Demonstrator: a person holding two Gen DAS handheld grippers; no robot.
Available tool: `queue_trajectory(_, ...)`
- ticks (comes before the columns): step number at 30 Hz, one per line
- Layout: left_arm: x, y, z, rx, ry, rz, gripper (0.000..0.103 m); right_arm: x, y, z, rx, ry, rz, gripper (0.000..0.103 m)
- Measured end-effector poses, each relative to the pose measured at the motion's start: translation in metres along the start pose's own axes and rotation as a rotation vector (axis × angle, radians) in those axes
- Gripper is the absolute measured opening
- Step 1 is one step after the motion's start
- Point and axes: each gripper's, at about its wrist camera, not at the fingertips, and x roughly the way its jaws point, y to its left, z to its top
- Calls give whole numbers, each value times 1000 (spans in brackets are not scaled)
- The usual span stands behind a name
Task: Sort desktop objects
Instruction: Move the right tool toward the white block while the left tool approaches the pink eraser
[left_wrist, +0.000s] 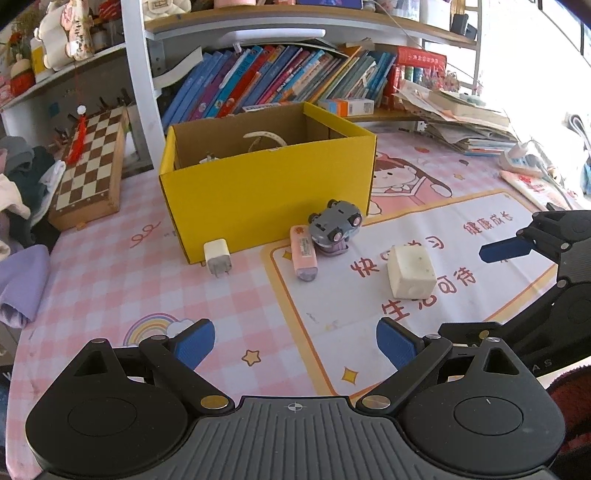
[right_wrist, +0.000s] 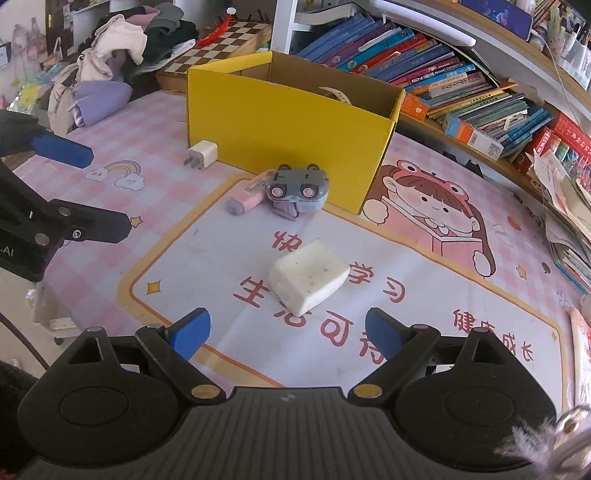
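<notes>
Pink-checked tabletop (left_wrist: 110, 288), and plenty left: white sponge block (right_wrist: 308, 275), grey toy car (left_wrist: 336, 225), pink eraser (left_wrist: 303, 254) and white charger plug (left_wrist: 218, 256) all sit outside the yellow cardboard box (left_wrist: 266, 192). Left hand-held gripper (left_wrist: 295, 343) and right hand-held gripper (right_wrist: 286, 332) both gape wide, empty.

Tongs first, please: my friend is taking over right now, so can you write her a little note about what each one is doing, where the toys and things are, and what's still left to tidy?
Left tongs: open, empty, above the desk mat.
Right tongs: open, empty, just short of the white block.
Yellow box: open at the back of the mat; a pale strap and a plug show inside.
Still out, in front of the box: white charger, pink eraser, upside-down toy car leaning by it.
Left: all four loose things. The block looks like the easiest first grab.
</notes>
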Motion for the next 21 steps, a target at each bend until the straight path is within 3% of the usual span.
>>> queue_trajectory(21, 4, -6, 5, 24, -8, -4, 96, 3, -9, 3, 5, -14, -21, 91)
